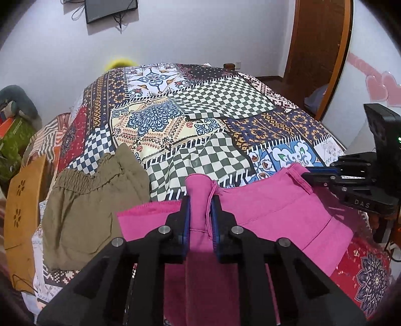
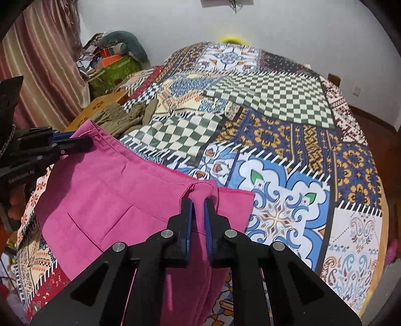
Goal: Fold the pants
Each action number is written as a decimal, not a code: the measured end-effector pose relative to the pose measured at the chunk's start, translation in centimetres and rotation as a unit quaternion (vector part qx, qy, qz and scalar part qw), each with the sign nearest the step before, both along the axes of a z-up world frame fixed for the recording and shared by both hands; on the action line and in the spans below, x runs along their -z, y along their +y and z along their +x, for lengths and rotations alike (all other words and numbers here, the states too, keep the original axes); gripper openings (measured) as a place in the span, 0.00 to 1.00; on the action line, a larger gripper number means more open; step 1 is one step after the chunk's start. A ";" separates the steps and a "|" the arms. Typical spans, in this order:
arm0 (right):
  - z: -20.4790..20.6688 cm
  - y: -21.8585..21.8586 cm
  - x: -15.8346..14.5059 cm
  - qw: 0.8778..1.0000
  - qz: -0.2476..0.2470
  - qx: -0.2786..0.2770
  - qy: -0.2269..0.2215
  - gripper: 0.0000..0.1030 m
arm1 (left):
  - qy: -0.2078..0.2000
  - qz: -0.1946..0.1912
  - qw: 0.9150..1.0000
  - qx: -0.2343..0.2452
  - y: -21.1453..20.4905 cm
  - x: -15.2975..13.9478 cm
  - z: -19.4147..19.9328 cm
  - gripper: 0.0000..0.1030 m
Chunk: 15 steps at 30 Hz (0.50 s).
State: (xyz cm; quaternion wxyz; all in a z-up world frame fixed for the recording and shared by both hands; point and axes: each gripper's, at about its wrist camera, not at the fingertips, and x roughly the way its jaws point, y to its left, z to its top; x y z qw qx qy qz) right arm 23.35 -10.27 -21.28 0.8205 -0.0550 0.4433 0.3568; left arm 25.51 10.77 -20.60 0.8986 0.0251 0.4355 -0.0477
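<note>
2 wrist cams, close, prob. shared pants

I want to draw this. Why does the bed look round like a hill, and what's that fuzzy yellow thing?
Left wrist view: the fisheye lens bulges the bed, with black corners; the yellow thing is blurred. Right wrist view: same bulge, yellow thing too blurry to name.

The lower part of the pink pants is hidden beneath the left gripper. Far beyond it, a blurred yellow object shows behind the bed, and a wall screen is cut off at the top edge.
</note>
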 end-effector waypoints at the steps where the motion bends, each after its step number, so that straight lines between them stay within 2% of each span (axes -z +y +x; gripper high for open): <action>1: 0.0 -0.1 -0.2 1.000 0.001 0.002 -0.005 0.08 | 0.001 -0.001 1.000 -0.001 0.1 0.2 0.2 0.15; 5: 0.6 -0.1 -0.2 1.000 0.001 0.009 -0.012 0.08 | 0.036 -0.022 0.999 -0.017 1.4 2.7 1.6 0.16; 9: 1.1 0.7 1.1 1.000 -0.019 0.008 -0.003 0.08 | 0.068 -0.029 0.997 -0.030 2.1 5.1 1.9 0.23; 12: 1.2 0.6 1.4 1.000 -0.022 0.010 0.010 0.09 | 0.065 -0.032 0.997 -0.034 2.4 4.5 1.5 0.27; 15: 1.2 0.0 0.8 0.999 -0.023 0.018 0.019 0.18 | 0.057 -0.014 0.997 -0.041 2.6 2.8 0.9 0.33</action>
